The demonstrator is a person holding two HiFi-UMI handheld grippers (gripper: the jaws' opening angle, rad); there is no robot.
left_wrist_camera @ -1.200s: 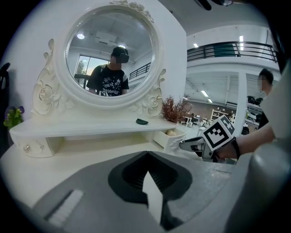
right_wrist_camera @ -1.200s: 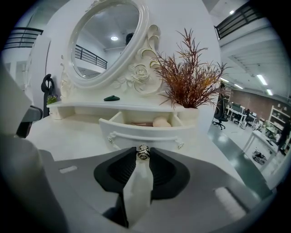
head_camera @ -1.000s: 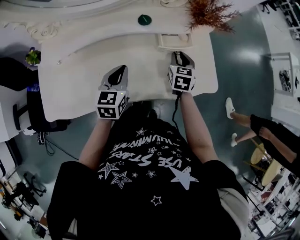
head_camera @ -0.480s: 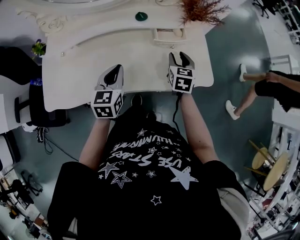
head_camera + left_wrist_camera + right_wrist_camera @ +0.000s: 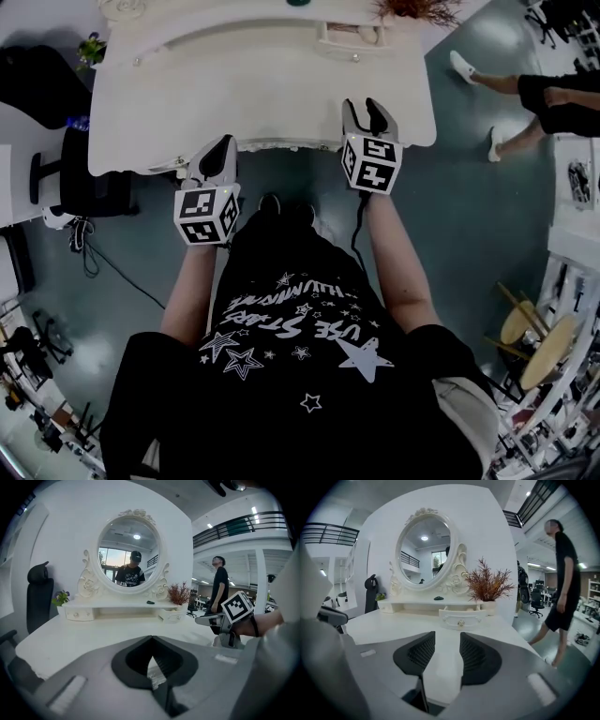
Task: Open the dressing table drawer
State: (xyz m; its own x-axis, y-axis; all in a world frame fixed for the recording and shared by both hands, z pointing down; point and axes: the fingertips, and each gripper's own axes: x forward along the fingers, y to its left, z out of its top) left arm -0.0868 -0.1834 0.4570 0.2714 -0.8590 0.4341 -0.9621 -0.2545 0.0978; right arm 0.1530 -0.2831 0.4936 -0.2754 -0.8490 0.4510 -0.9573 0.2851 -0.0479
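Observation:
The white dressing table (image 5: 234, 94) stands ahead of me, with an oval mirror (image 5: 423, 550) at its back. Its small right drawer (image 5: 461, 619) is pulled out a little and shows a round knob (image 5: 461, 622); the same drawer (image 5: 353, 37) sits at the far right of the top in the head view. A matching left drawer (image 5: 78, 614) looks closed. My left gripper (image 5: 151, 639) is shut on nothing, at the table's front edge (image 5: 222, 145). My right gripper (image 5: 447, 634) is open and empty, pointing at the drawer from the front edge (image 5: 367, 105), well short of it.
A red-brown dried plant (image 5: 487, 585) stands beside the right drawer. A small dark green object (image 5: 437, 598) lies on the shelf. A black office chair (image 5: 75, 178) is left of the table. A person (image 5: 560, 588) walks past on the right.
Both grippers have drawn back from over the tabletop to its front edge. The table sits farther off in the head view. The passer-by on the right has walked on.

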